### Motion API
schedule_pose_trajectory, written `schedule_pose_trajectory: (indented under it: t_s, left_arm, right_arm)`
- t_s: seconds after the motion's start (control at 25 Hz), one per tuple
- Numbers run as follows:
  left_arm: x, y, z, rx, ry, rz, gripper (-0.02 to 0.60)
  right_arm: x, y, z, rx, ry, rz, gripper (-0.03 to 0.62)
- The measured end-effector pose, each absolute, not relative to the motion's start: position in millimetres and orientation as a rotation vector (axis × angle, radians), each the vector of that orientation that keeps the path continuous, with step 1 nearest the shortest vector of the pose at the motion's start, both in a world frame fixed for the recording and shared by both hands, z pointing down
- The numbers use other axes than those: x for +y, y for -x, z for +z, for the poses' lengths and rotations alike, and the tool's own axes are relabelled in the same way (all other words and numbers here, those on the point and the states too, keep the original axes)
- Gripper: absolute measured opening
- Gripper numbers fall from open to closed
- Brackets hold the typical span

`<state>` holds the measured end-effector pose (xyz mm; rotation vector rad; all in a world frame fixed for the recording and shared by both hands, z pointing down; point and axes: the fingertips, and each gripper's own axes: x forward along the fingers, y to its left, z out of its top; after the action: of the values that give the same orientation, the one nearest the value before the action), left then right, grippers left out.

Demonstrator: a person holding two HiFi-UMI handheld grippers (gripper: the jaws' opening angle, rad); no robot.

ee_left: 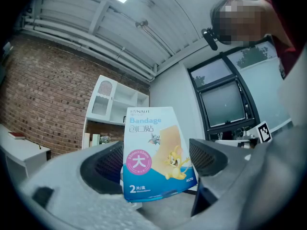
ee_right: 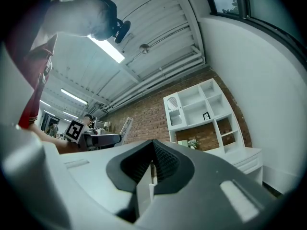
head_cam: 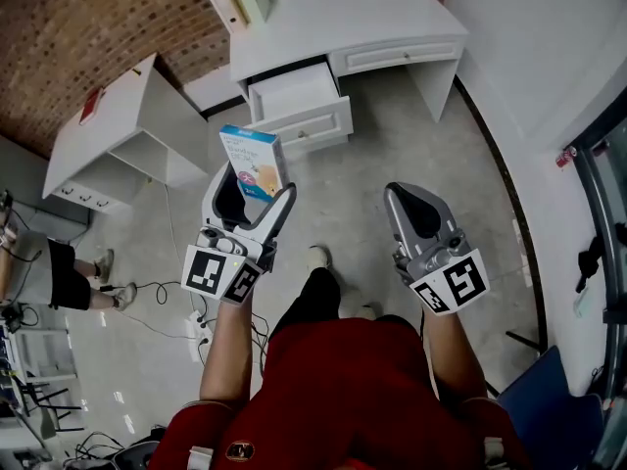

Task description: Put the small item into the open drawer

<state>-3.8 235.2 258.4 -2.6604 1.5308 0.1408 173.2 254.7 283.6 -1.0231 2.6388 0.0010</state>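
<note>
A small bandage box, white and blue with a cartoon print, stands upright between the jaws of my left gripper, which is shut on it. In the left gripper view the bandage box fills the gap between both jaws. The open drawer of the white desk lies ahead, beyond the box. My right gripper is held beside it at the right, shut with nothing between its jaws; its pads meet in the right gripper view.
A white cabinet lies to the left on the grey floor. A white wall runs along the right, with a dark chair at the lower right. Cables trail on the floor. A person's legs show at the far left.
</note>
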Motion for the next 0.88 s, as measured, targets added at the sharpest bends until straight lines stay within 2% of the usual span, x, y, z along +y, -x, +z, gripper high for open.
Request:
schedule_pose_trajectory:
  t_s: [0.24, 0.88]
  left_arm:
    - [173.6, 22.4, 272.3, 1.523, 2.677, 0.177, 0.426]
    - [-91.7, 134.9, 315.5, 1.391, 2.859, 0.064, 0.426]
  right_arm:
    - [193.2, -152.4, 287.1, 2.644, 1.045, 0.043, 0.012]
    - [-68.6, -24.6, 292.3, 2.678, 1.241, 0.015, 0.012]
